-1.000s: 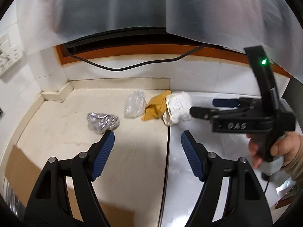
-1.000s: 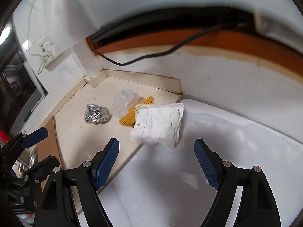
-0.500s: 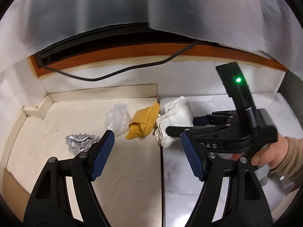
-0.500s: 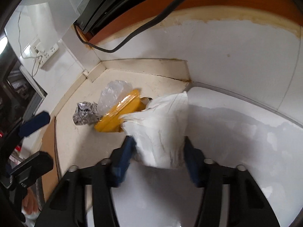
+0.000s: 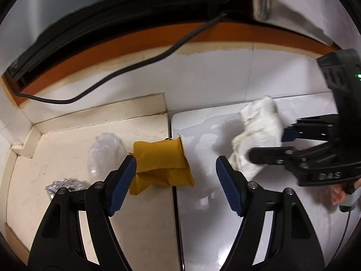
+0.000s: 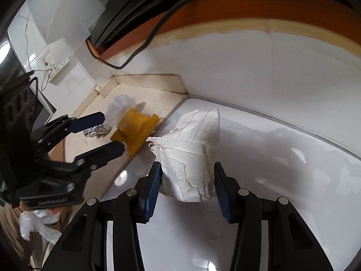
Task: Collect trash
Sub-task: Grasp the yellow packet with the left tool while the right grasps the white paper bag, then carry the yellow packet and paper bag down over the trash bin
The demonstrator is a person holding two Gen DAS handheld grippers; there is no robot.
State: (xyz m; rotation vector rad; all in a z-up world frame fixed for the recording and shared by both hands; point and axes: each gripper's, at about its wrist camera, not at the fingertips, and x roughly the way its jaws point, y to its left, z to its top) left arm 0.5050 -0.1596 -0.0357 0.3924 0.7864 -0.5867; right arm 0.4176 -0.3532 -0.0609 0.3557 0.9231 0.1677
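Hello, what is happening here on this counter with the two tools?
A person is collecting trash with two tools. The right hand-held gripper is closing on a crumpled white paper, which sits between its pads. The left hand-held gripper is open and hovers over a yellow paper wad. A clear plastic wrap and a foil ball lie untouched on the counter.

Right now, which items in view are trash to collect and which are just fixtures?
Trash:
white paper, gripped in the closing right tool
yellow wrapper, in front of the open left tool
clear plastic
foil

Fixtures:
cable
socket
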